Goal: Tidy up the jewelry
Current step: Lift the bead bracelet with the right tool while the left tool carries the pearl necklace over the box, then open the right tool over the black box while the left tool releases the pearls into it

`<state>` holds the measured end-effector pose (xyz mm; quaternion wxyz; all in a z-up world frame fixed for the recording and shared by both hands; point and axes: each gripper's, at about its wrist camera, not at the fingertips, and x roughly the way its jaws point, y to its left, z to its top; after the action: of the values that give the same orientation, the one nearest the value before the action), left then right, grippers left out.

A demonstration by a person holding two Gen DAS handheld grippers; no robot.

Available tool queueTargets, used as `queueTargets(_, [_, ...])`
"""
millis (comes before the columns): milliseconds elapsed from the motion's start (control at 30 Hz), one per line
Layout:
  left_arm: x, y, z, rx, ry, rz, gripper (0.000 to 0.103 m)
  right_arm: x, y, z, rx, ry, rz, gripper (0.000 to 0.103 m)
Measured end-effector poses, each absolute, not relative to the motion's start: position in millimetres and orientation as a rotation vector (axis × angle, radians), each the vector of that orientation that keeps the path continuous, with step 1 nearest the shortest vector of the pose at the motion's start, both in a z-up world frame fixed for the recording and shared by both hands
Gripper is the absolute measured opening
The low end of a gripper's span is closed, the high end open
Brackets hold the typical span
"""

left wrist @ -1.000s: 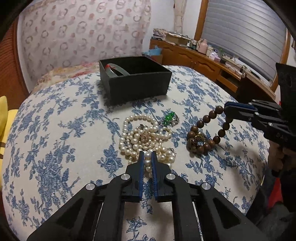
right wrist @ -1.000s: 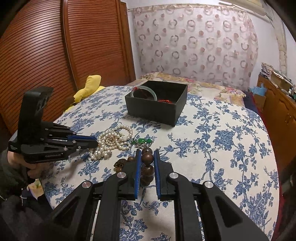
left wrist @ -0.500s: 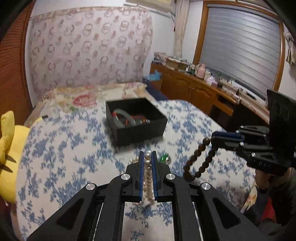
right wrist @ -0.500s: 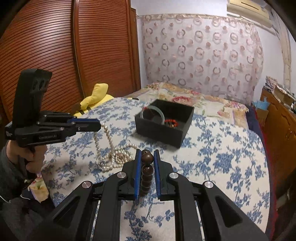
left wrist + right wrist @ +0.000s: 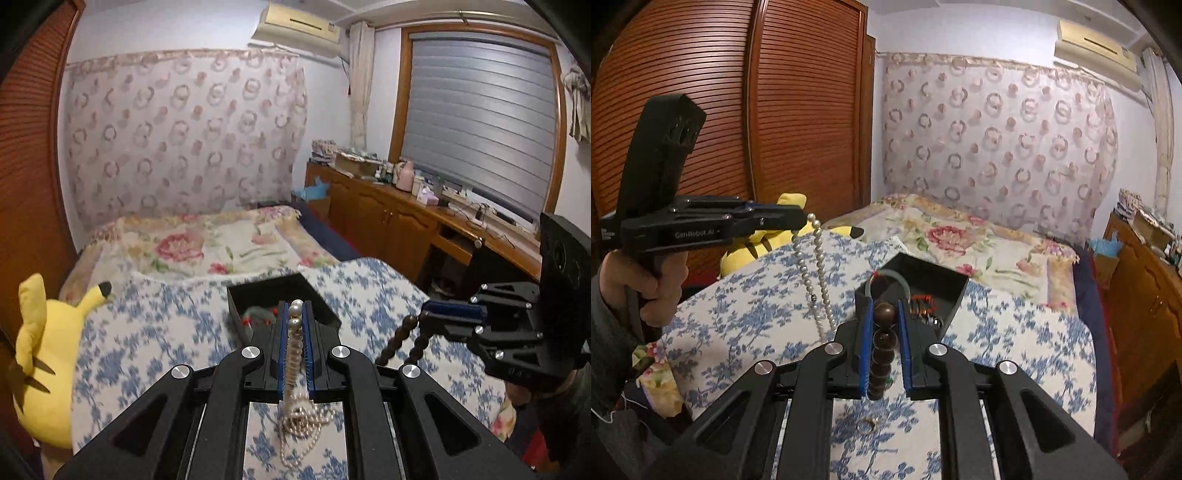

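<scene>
My left gripper is shut on a white pearl necklace, which hangs down in loops above the blue floral bedspread. It also shows in the right wrist view, dangling from the left gripper. My right gripper is shut on a brown wooden bead bracelet, which shows hanging in the left wrist view from the right gripper. A black open box holding a green bangle and red-orange pieces lies just ahead of both grippers.
A yellow plush toy lies at the bed's left edge. A floral pillow area lies beyond the box. A wooden cabinet with clutter runs along the right wall. A small ring-like piece lies on the bedspread under my right gripper.
Both grippers have risen and tilted up from the bedspread, lifting the pearl necklace and the bead bracelet off it and moving closer to the black box.
</scene>
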<state>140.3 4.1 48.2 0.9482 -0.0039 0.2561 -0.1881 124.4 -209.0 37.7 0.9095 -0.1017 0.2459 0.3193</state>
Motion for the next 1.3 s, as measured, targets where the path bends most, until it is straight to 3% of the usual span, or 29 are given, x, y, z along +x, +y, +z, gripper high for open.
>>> queueTargets(900, [215.1,-16.8,132.3,0.035,0.439,-0.320,0.007,205.5,-183.6,79.8,-0.228,0.449,0.586,0.015])
queueTargets(1300, [253.5,-19.0,87.2,0.027,0.539,-0.312,0.007,241.8,-170.8,46.7,-0.218,0.527,0.568,0.015])
